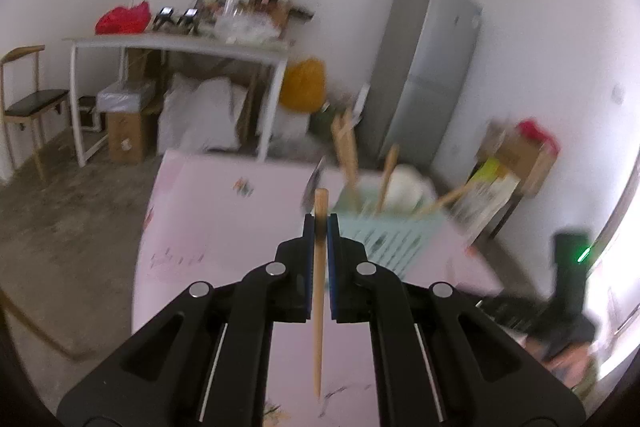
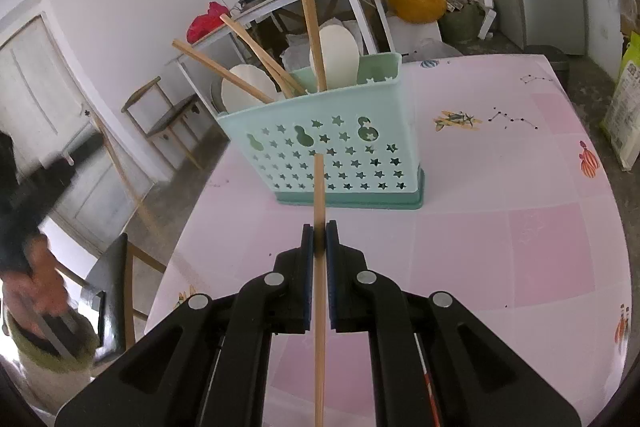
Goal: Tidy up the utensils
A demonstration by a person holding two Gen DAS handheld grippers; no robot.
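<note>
Left claw [image 1: 320,223] clamped on a wooden chopstick [image 1: 319,291]; long axis near upright, blunt end up, tip hanging toward the pink counter [image 1: 208,211]. Utensil holder [image 1: 384,235] just beyond and right of that claw, near. Right claw [image 2: 319,231] clamped on a second chopstick [image 2: 319,195], axis running straight at the mint holder [image 2: 320,147] directly ahead, apart. Judged: insertion pending.
</note>
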